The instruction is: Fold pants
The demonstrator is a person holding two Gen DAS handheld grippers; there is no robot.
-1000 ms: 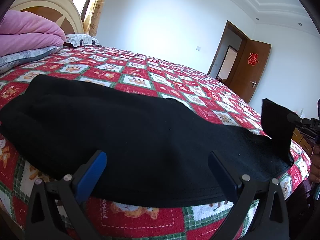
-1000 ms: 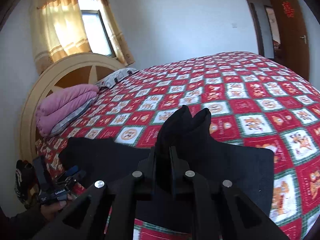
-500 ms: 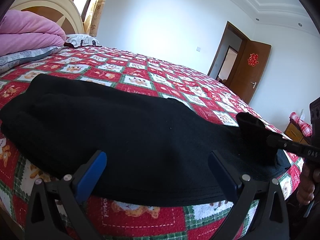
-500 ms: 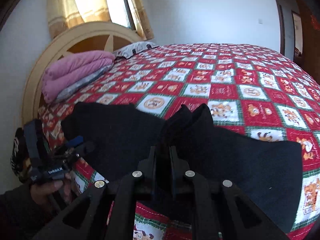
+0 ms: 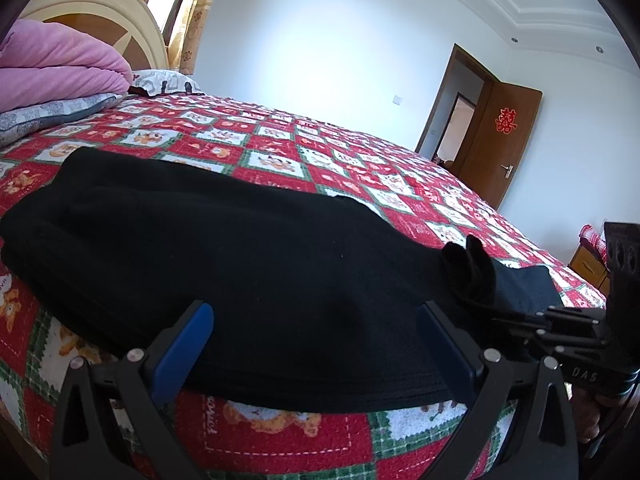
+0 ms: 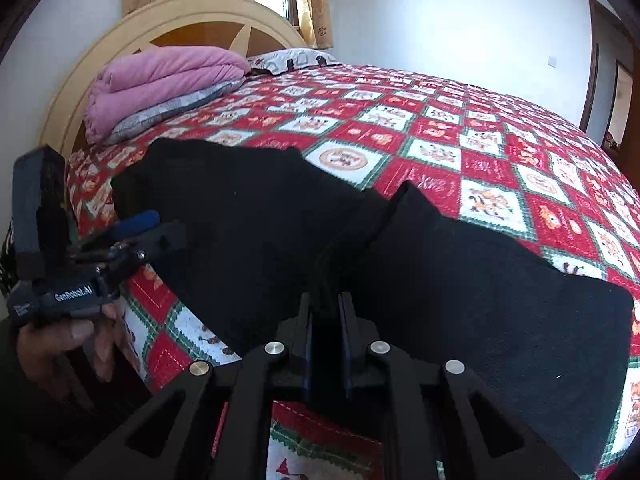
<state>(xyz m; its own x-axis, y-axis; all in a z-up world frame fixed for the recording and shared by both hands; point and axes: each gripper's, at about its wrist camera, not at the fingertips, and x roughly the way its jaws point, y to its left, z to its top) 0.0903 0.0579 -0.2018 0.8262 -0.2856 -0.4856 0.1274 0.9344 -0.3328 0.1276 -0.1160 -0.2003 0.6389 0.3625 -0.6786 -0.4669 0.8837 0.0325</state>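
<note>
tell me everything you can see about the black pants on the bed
The black pants look like soft, matte, thick fabric with no visible pattern. They lie spread lengthwise along the near edge of the red patchwork bedspread, mostly flat. One end is bunched and lifted where the right claw is shut on a fold, which stands in two peaks above its jaws. The left claw is open, its blue pads either side of the near hem.

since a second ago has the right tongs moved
Yes. In the left wrist view the right tongs carried the pinched black fabric pants leg end down and leftward, against the brown wooden door.
</note>
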